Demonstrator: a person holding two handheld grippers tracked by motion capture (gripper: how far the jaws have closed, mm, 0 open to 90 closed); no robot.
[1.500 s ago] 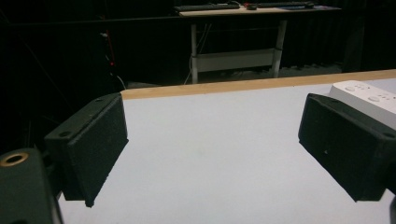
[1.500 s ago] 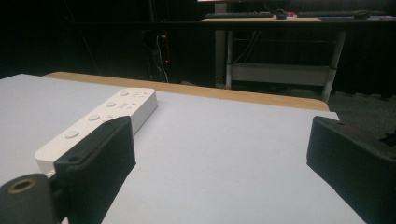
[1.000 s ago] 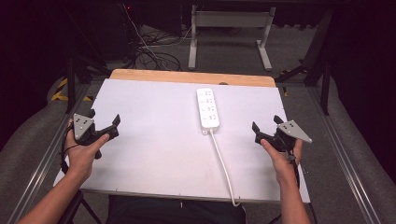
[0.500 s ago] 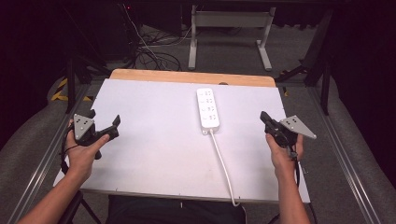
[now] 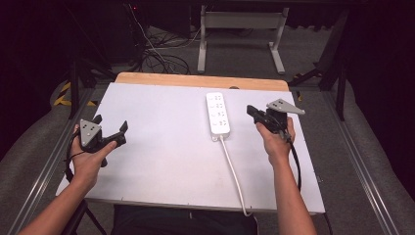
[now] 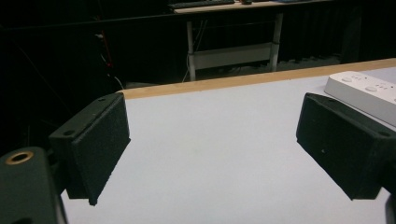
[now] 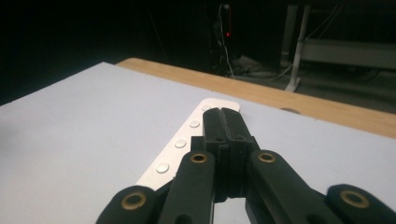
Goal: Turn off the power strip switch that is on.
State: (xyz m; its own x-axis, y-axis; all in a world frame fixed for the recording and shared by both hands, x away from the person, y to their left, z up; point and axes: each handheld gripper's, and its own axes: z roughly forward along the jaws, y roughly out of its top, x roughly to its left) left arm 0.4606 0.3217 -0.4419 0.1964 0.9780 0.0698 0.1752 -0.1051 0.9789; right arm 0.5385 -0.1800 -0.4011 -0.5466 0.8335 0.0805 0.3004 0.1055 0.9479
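Note:
A white power strip [image 5: 218, 113] lies flat on the white tabletop [image 5: 161, 147], right of centre, and its white cord [image 5: 235, 171] runs to the near edge. My right gripper [image 5: 250, 108] hovers just right of the strip, pointing at it, shut with nothing between its jaws. In the right gripper view the closed jaws [image 7: 222, 114] hang over the strip [image 7: 182, 144]. My left gripper [image 5: 111, 123] sits near the table's left edge, open and empty. The left gripper view has its wide jaws [image 6: 212, 154] over bare table, with the strip [image 6: 369, 91] at the far right.
A wooden strip [image 5: 200, 81] borders the table's far edge. Beyond it stand a metal desk frame [image 5: 240, 29] and loose cables [image 5: 161, 54] on the dark floor. Metal rails [image 5: 357, 156] run along both sides of the table.
The right gripper's jaws have gone from open to shut, empty. That hand then moved left and up, toward the power strip. The left hand has stayed in place.

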